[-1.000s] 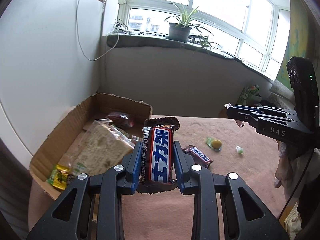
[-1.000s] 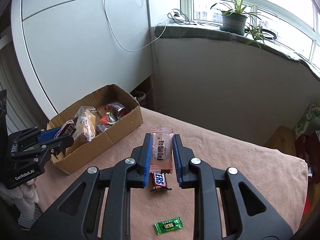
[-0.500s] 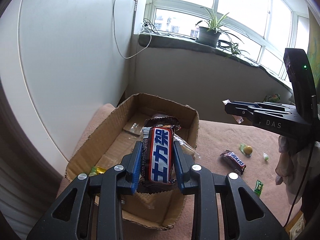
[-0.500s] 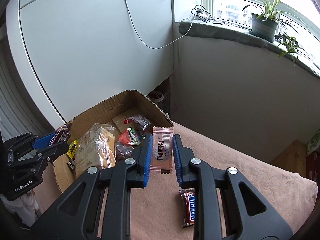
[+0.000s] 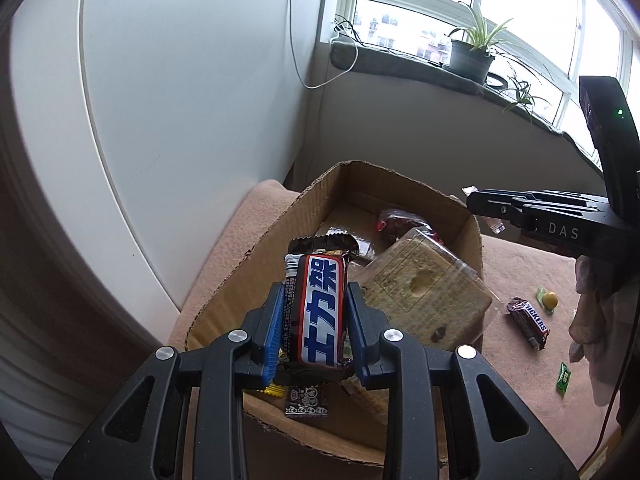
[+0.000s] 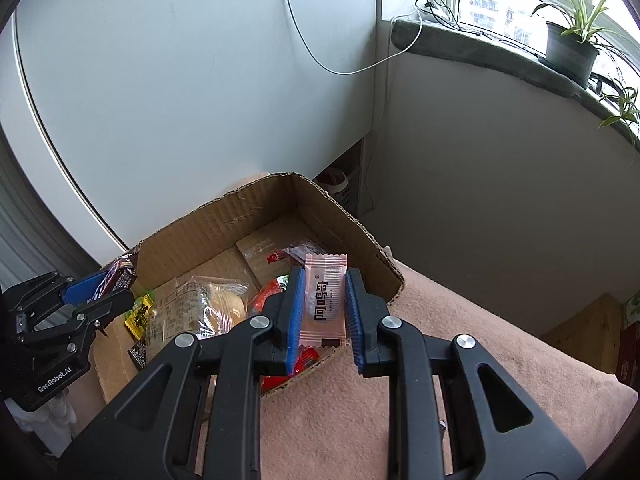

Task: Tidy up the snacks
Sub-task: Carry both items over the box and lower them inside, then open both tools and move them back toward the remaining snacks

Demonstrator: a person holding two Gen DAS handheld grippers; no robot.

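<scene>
"snickers" on table bar (image 5: 528, 323), "das" on right gripper (image 5: 474, 203).

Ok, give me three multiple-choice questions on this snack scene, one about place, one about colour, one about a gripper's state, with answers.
1. Where is the left gripper holding the brown, blue-labelled chocolate bar?
A. above the open cardboard box
B. on the windowsill
C. under the table

2. What colour is the small sachet in the right gripper?
A. green
B. pale pink
C. black

3. What state is the right gripper in?
A. wide open, holding nothing
B. out of view
C. shut on the sachet

Answers: 1 A, the box lies right below the bar. 2 B, its wrapper is pale pink with dark print. 3 C, both blue pads press its sides.
</scene>
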